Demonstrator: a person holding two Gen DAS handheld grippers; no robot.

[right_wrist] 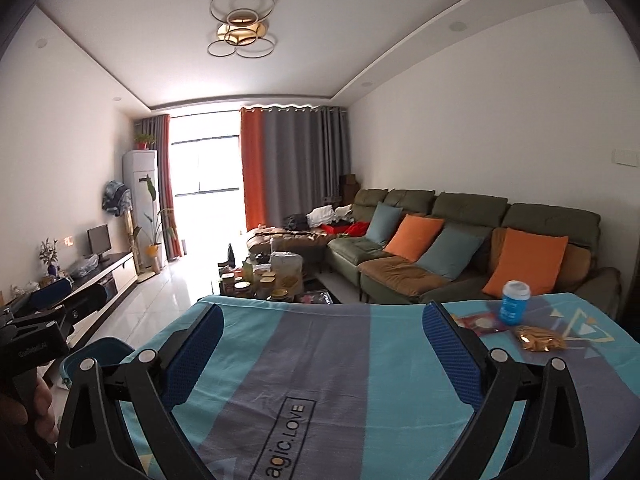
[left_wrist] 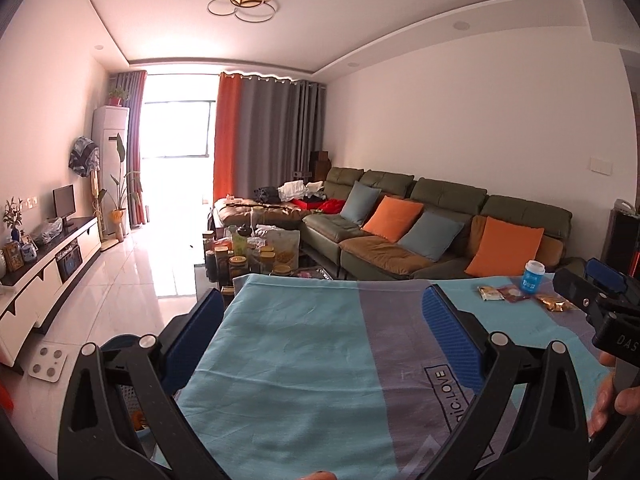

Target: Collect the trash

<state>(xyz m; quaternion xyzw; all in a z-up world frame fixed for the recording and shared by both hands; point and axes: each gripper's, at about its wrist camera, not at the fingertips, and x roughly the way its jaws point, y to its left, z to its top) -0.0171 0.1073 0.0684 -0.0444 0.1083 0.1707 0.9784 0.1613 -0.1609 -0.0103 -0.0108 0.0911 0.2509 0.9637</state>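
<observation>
A table under a teal and grey cloth (left_wrist: 304, 360) fills the lower half of both views. At its far right lie a pale yellow wrapper (left_wrist: 491, 292), a dark red wrapper (left_wrist: 516, 293) and a gold wrapper (left_wrist: 556, 303), beside an upright blue cup (left_wrist: 534, 276). My left gripper (left_wrist: 320, 316) hovers open over bare cloth on the left part, holding nothing. My right gripper (right_wrist: 324, 324) is open too, short of the cup (right_wrist: 515, 304), red wrapper (right_wrist: 480, 323) and gold wrapper (right_wrist: 538, 338). Each gripper shows at the edge of the other's view, held by a hand.
A blue bin (right_wrist: 100, 354) stands on the floor off the table's left edge. Beyond the table are a low table crowded with jars (left_wrist: 248, 256), a green sofa with cushions (left_wrist: 400, 232), a TV cabinet (left_wrist: 48, 276) along the left wall, and a white scale (left_wrist: 48, 362).
</observation>
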